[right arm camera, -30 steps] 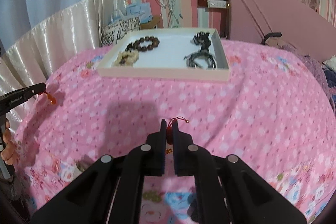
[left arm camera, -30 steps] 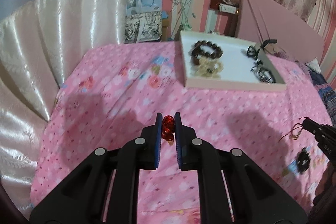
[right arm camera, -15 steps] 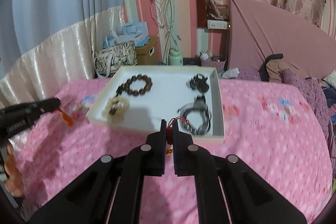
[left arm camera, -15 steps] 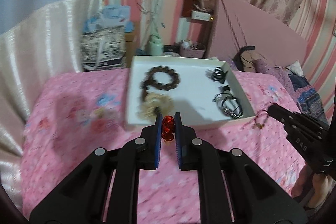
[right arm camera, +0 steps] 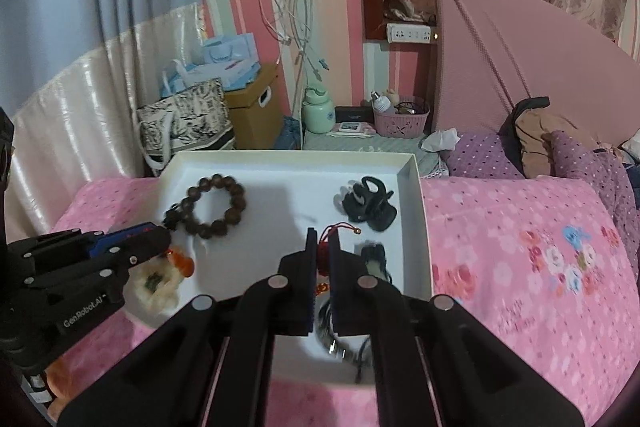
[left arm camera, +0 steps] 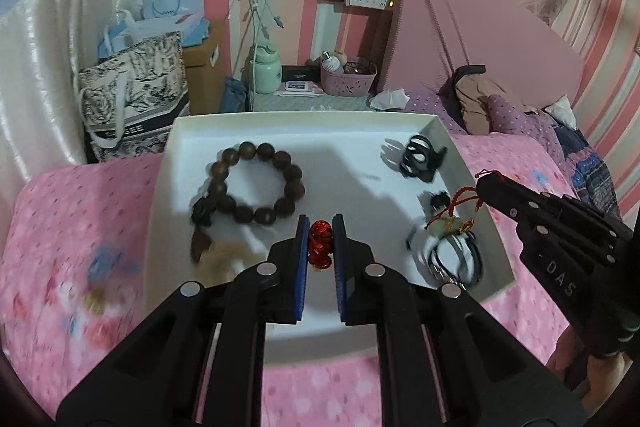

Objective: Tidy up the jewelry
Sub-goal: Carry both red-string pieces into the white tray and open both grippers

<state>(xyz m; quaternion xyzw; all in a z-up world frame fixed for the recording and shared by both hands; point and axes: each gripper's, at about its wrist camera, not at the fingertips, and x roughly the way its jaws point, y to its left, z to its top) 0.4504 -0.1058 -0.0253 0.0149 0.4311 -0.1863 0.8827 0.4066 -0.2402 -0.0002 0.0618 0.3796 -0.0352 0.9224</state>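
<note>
Now the white tray (left arm camera: 168, 163) lies on the pink bed (right arm camera: 520, 267), with both grippers over its near half, pointing down into it. The left gripper (left arm camera: 320, 243) is clamped on a red bead charm (left arm camera: 320, 245), hanging above the tray's near-left part, just near of the brown bracelet (left arm camera: 256, 183). The right gripper (right arm camera: 323, 255) is pinched on a red-corded charm (right arm camera: 325, 251) over the near-right part, above the dark bands (left arm camera: 456, 255). Letting go there should land each piece inside.

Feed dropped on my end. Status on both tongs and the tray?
Left tongs shut on red bead charm. Right tongs shut on red-cord charm. Both over white tray; bead bracelet, hair clip inside.
</note>
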